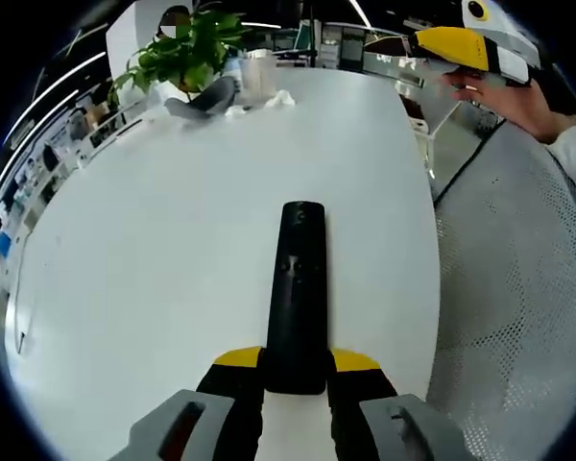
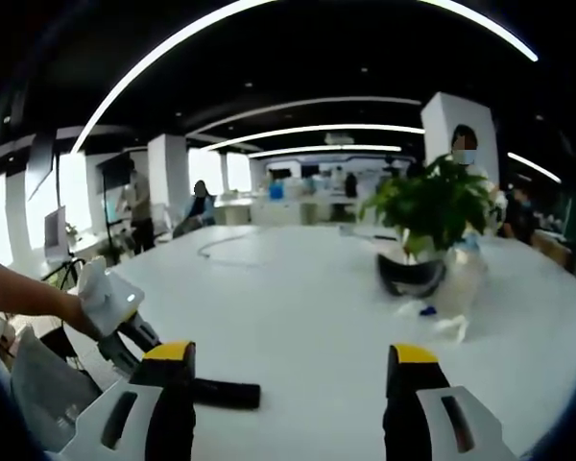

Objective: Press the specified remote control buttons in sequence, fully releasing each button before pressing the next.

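The left gripper [image 1: 296, 376] clamps the stiff, light, probably slippery remote [image 1: 297, 293] at its tail; the right gripper [image 2: 293, 384] gapes wide, empty.

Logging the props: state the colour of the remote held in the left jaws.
Black remote, clearest in the left gripper view.

A slim black remote control [image 1: 295, 288] lies flat, buttons up, its near end clamped between yellow-tipped jaws.
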{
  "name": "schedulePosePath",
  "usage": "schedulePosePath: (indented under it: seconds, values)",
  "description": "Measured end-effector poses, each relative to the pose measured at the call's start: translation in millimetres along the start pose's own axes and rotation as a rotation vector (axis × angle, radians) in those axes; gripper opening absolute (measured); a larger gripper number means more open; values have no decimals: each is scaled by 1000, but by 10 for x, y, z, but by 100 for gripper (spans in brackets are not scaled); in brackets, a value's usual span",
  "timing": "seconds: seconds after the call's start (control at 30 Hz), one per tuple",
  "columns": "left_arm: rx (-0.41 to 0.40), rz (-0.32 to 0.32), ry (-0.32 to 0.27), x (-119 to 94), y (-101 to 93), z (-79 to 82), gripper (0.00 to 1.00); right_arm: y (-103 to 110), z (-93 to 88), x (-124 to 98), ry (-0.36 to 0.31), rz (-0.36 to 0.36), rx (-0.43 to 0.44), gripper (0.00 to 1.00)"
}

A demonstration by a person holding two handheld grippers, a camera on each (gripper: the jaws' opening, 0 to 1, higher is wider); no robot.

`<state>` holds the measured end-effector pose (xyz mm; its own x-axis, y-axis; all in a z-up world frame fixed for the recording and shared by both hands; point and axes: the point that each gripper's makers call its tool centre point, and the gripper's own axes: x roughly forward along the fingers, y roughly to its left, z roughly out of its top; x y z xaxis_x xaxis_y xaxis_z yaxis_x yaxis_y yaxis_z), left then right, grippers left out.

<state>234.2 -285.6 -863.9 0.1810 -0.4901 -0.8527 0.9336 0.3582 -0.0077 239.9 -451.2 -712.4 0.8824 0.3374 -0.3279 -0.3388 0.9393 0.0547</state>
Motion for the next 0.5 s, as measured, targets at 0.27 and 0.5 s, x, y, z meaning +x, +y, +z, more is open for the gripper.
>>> schedulePosePath:
  seconds: [0.27, 0.5]
  values:
    - [5, -3, 12, 9, 61, 8, 24, -7, 0, 0, -1, -2, 2, 80]
    - [11, -8, 20, 12, 107, 17, 24, 2, -5, 4, 3, 2, 0, 80]
